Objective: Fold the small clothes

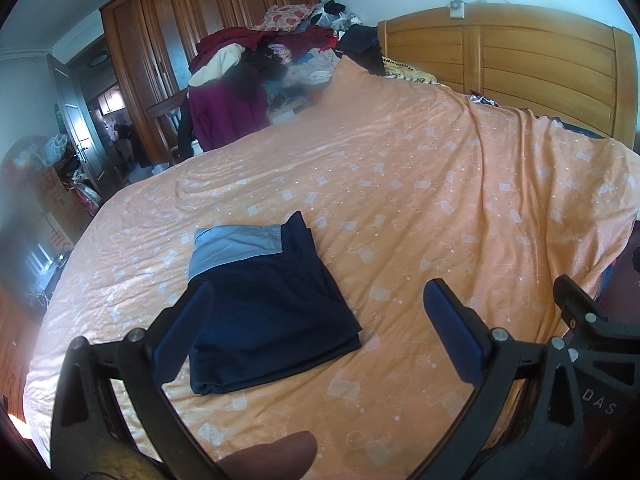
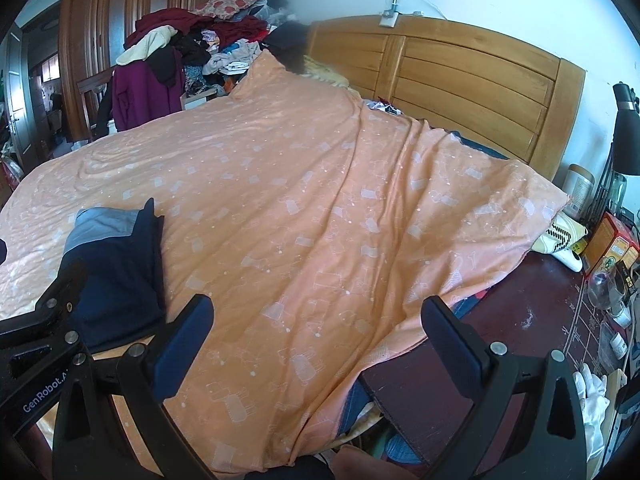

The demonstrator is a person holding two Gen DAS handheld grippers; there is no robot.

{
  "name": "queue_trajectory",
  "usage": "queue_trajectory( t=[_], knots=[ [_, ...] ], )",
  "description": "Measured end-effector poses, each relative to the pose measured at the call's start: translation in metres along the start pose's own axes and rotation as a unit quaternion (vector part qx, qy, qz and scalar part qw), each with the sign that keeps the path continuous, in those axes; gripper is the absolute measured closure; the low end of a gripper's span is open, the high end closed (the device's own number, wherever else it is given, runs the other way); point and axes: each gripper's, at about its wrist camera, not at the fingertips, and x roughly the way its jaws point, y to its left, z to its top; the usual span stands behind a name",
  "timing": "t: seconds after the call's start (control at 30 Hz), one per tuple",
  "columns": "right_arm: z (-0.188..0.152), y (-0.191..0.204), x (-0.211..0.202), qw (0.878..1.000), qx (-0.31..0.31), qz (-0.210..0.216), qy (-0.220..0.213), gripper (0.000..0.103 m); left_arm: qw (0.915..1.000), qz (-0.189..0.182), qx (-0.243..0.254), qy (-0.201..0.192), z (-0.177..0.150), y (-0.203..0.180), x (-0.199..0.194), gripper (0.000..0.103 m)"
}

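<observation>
The navy shorts (image 1: 266, 304) with a grey waistband are lying folded flat on the orange bedspread (image 1: 420, 184), probably finished. The left gripper (image 1: 316, 320) and right gripper (image 2: 318, 330) are hovering wide-fingered, holding nothing, likely freeing up for another garment.

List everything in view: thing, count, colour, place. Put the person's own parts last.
Folded garment: one, navy with a grey band, lying on the bedspread.
Bedspread: one, orange with pale print, covering the bed.
Headboard: one, light wood, far end of the bed.
Wardrobe: one, dark wood, against the far wall.
Clothes pile: one heap, mixed colours, beside the bed's far corner.
Side table: one, dark red, right of the bed, cluttered.
Left hand-held gripper: black with blue pads, open, above the garment.
Right hand-held gripper: same, open, over the bedspread.
</observation>
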Motion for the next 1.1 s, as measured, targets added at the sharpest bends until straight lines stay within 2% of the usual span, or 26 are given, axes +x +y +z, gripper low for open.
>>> queue_trajectory(
  t=[0.5,0.63,0.73,0.8,0.87,0.93,1.1],
  knots=[
    [0.002,-0.052,0.008,0.999,0.039,-0.028,0.005,0.000,0.9988,-0.034,0.034,-0.009,0.019,-0.049,-0.001,0.000],
    [0.000,-0.087,0.020,0.997,0.061,-0.053,0.016,0.000,0.9967,-0.060,0.055,-0.003,0.025,-0.071,0.000,0.000],
    [-0.007,-0.137,0.041,0.990,0.091,-0.098,0.042,0.000,0.9930,-0.085,0.082,0.001,0.028,-0.100,0.005,0.000],
    [-0.017,-0.180,0.058,0.982,0.116,-0.133,0.064,0.000,0.9886,-0.104,0.109,0.004,0.026,-0.126,0.009,0.000],
    [-0.029,-0.229,0.075,0.970,0.150,-0.168,0.096,0.000,0.9813,-0.128,0.143,0.010,0.021,-0.159,0.014,0.000],
    [-0.041,-0.267,0.082,0.959,0.179,-0.191,0.110,0.000,0.9741,-0.150,0.168,0.012,0.014,-0.188,0.016,0.000],
    [-0.068,-0.325,0.096,0.937,0.231,-0.225,0.136,0.000,0.9501,-0.210,0.228,0.034,-0.005,-0.259,0.016,0.000]
  ],
)
